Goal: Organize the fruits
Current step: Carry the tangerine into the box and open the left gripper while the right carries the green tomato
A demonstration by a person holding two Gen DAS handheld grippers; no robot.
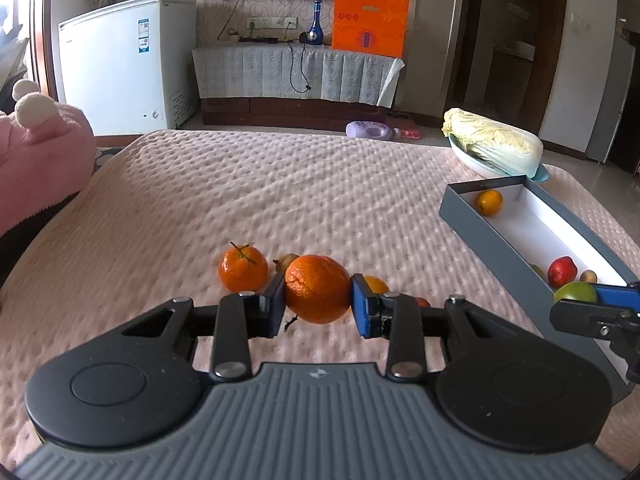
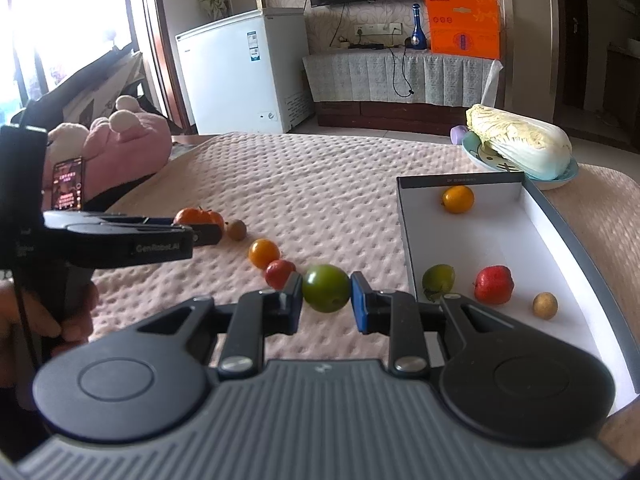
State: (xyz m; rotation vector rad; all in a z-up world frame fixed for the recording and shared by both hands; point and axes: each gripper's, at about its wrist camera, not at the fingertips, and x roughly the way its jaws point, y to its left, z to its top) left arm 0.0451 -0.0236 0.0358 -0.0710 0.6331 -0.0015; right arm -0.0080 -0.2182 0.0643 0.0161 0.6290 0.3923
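Our left claw grips a big orange, pads pressed on both its sides, just above the pink cover; our right claw clamps a green fruit beside the box; a tangerine lies just left of the orange; the box holds four fruits.

Pale pink dimpled blanket; grey box, white inside; orange bag; green fruit
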